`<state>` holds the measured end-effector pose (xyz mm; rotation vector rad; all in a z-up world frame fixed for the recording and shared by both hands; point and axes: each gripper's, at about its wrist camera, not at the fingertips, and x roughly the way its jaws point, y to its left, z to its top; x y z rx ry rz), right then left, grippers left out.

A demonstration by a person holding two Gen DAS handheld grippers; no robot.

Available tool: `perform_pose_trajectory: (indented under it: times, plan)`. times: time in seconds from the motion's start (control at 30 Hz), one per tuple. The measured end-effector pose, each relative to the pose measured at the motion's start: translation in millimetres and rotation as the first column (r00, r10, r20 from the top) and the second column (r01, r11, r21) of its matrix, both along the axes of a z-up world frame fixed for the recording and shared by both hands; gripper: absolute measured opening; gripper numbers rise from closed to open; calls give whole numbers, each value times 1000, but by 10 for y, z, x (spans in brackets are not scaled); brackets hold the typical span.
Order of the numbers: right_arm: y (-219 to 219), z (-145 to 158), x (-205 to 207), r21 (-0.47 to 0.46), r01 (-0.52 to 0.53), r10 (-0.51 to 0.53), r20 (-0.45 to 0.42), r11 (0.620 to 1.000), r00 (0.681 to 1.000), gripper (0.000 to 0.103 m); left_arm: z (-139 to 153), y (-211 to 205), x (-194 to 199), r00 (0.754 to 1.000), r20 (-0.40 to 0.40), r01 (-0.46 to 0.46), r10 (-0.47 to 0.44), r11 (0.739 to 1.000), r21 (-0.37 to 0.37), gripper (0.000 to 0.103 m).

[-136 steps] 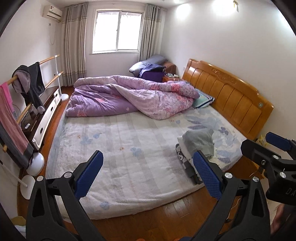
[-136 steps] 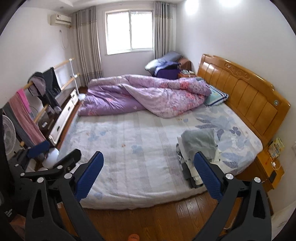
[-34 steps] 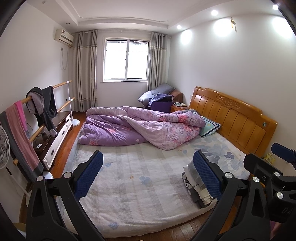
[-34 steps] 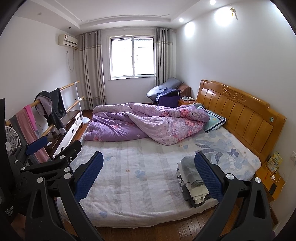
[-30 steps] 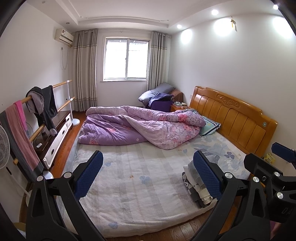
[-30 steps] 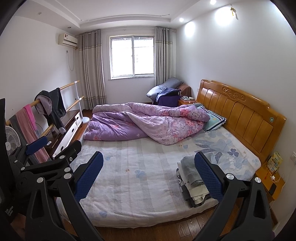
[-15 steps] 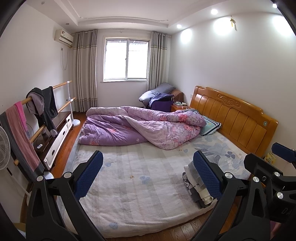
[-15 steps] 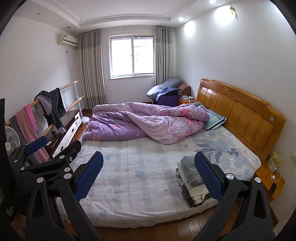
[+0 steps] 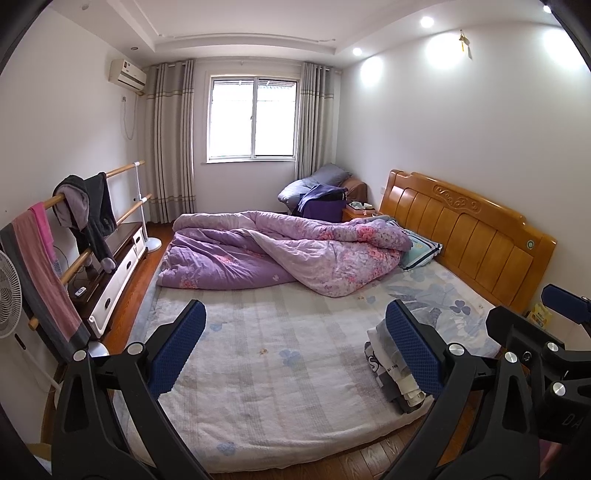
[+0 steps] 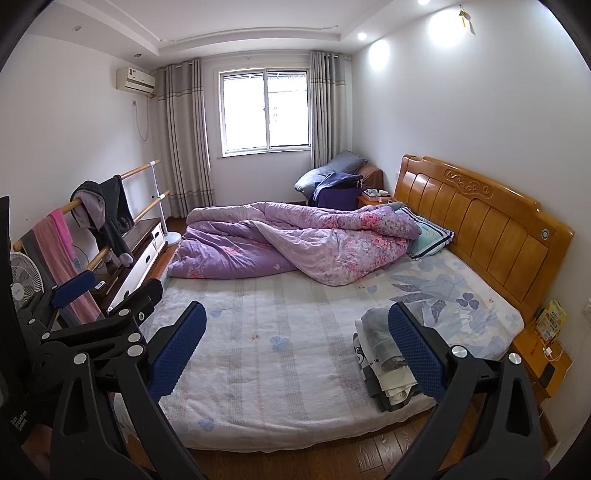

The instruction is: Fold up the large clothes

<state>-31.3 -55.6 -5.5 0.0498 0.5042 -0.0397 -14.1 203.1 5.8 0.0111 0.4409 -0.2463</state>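
Home bedroom — wooden-headboard bed (image 9: 469,229), rumpled purple quilt (image 9: 288,251), curtained window (image 9: 253,114), wall air conditioner (image 9: 127,72)

Compared with 4.5 s ago, both wrist views are pitched upward. The ceiling (image 9: 258,22) now fills the top of each frame. The bed (image 9: 295,369) sits lower, and the stack of folded clothes (image 10: 384,365) sits lower right. Less floor (image 10: 332,461) shows along the bottom edge. Over the last second the framing barely shifts.
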Motion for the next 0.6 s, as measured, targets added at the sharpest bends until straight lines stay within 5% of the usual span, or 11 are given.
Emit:
perform_pose_trajectory:
  times: [0.6]
  plan:
    - [-22,0,-15,-1,-2,2,4,1000,1000,95,33,2,-27,1000,1,0,0,1000,6,98]
